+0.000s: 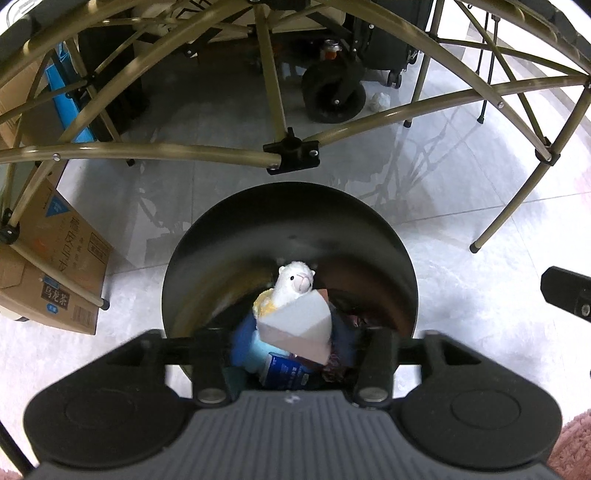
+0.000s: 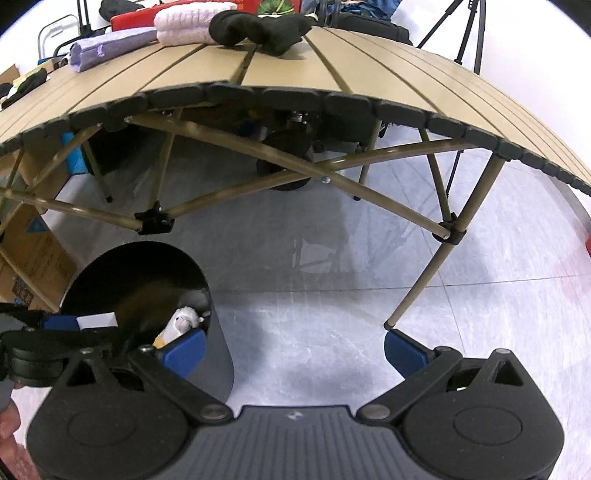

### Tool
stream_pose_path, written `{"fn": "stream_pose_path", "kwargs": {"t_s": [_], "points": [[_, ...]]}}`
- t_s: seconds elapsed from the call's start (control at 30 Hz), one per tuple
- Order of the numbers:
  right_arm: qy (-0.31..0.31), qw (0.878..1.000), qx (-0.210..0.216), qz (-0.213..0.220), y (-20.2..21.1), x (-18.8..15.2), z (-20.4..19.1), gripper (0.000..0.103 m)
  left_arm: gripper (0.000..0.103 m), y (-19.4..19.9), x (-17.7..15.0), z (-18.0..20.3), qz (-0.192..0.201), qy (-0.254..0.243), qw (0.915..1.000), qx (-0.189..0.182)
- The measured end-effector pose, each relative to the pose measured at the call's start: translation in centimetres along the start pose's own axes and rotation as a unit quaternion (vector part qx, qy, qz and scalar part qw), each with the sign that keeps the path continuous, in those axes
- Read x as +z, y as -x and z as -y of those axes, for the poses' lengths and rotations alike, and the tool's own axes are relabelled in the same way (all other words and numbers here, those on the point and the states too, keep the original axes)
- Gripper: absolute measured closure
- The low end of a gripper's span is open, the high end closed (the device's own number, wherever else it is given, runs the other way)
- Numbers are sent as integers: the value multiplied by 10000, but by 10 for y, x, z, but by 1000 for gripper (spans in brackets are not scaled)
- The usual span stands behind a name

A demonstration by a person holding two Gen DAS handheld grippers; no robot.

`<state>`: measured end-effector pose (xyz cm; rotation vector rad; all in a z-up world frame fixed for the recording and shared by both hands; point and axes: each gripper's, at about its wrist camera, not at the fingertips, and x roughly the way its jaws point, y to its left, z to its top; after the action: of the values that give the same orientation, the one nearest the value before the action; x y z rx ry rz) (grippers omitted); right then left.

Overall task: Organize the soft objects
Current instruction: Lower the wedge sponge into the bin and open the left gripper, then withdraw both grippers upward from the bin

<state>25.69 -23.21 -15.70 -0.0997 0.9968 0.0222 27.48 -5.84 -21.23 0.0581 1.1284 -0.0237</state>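
Note:
A black round bin [image 1: 288, 192] stands on the floor under the table's front edge. Inside it a white alpaca plush [image 1: 295, 282] sits upright among blue and dark items and a blue-white carton [image 1: 284, 369]. My left gripper [image 1: 293, 339] hangs over the bin's mouth, shut on a grey-and-pink sponge block [image 1: 295, 325] that tilts between its blurred blue pads. In the right wrist view the bin [image 2: 221, 362], the plush [image 2: 183, 319] and the block [image 2: 98, 319] show at lower left. My right gripper [image 2: 293, 349] is open above bare floor, right of the bin, holding nothing.
On the slatted tan table [image 2: 332, 74] lie a pink folded towel [image 2: 188, 22], a black cloth [image 2: 266, 27] and a purple roll [image 2: 107, 50]. The table's crossed legs [image 1: 147, 151] stand just behind the bin. Cardboard boxes [image 1: 55, 277] sit left of it, and a cart wheel [image 1: 332, 96] farther back.

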Motion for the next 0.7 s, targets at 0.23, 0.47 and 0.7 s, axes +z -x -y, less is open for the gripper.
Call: {"fn": "stream_pose_path", "kwargs": {"t_s": [0.23,0.47,0.7], "points": [[31,10000,7,-15,-1,0,-2,0,0,1,2,-4,-41,136,9997,188],[38,10000,1,-27,-2,1,-3,0,0,-4,1,-8,-271,213,9992,221],[62,10000,12,-33,-3,0,-4,0,0,-4,0,-10,-367,255,9987,238]]}}
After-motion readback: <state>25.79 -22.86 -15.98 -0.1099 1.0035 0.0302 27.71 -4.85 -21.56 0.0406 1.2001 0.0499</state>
